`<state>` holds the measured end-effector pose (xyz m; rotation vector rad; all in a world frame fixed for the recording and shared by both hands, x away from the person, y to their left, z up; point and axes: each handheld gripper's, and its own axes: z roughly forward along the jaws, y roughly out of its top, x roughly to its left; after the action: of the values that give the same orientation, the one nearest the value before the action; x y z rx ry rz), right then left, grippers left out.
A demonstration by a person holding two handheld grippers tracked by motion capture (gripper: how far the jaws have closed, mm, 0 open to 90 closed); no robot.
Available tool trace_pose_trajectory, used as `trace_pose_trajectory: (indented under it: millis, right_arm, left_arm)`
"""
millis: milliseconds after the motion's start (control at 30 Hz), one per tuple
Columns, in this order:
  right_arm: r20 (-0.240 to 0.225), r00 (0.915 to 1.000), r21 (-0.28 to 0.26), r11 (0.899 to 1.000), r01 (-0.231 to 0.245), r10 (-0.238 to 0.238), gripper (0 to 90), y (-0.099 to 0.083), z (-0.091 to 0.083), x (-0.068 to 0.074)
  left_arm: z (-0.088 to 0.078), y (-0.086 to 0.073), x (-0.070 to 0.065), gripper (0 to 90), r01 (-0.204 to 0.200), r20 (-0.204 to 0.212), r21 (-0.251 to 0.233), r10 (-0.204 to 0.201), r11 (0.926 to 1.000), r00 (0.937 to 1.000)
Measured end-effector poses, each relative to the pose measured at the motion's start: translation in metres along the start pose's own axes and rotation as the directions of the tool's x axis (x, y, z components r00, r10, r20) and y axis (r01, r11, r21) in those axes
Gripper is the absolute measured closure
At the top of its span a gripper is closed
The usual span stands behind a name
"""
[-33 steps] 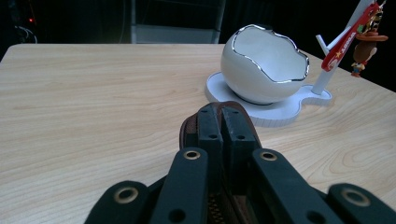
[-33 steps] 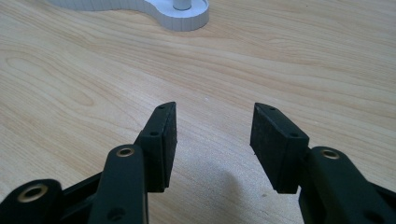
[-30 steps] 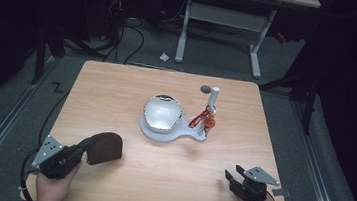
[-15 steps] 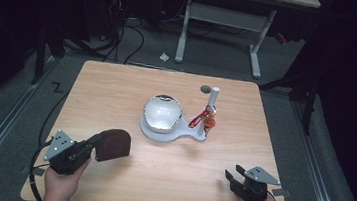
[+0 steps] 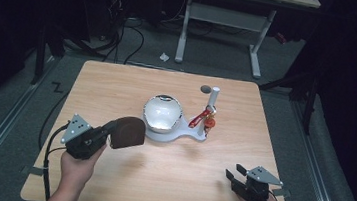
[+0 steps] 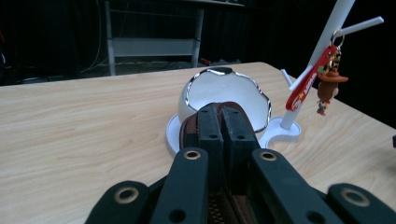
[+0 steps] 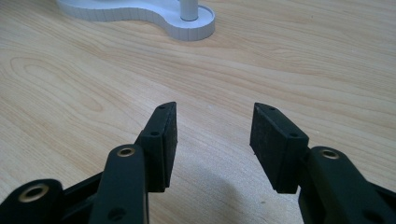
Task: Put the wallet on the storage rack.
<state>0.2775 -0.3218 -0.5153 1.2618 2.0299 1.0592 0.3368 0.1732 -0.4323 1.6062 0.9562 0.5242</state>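
My left gripper point(image 5: 112, 127) is shut on a dark brown zip pouch point(image 5: 128, 132) and holds it a little above the table, just left of the white bowl point(image 5: 162, 113). In the left gripper view the jaws point(image 6: 222, 116) meet on the pouch's point(image 6: 187, 131) edge, and the silver-rimmed bowl point(image 6: 224, 88) stands right behind. The bowl sits on a white stand point(image 5: 183, 136) whose pole carries a red lanyard keychain point(image 5: 201, 119) with a small cowboy figure point(image 6: 329, 87). My right gripper point(image 5: 233, 176) rests at the table's front right, open, with only bare wood between its pads point(image 7: 212, 140).
The wooden table point(image 5: 112, 86) has a small dark disc point(image 5: 206, 89) near its far edge, behind the pole. The stand's base point(image 7: 140, 11) lies ahead of the right gripper. A desk frame point(image 5: 223, 17) and floor cables point(image 5: 127, 40) lie beyond the table.
My left gripper has risen and moved right toward the bowl, carrying the brown pouch. The right gripper has stayed where it was.
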Motion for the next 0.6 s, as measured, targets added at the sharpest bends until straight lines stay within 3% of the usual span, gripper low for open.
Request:
trace_pose_trajectory:
  millis: [600]
  right_arm:
    - [-0.013, 0.9999, -0.008, 1.0, 0.003, -0.003, 51.7, 0.001, -0.001, 0.001]
  left_arm:
    - [0.051, 0.041, 0.0, 88.0, -0.013, -0.021, 0.026, 0.014, 0.9996, 0.9997]
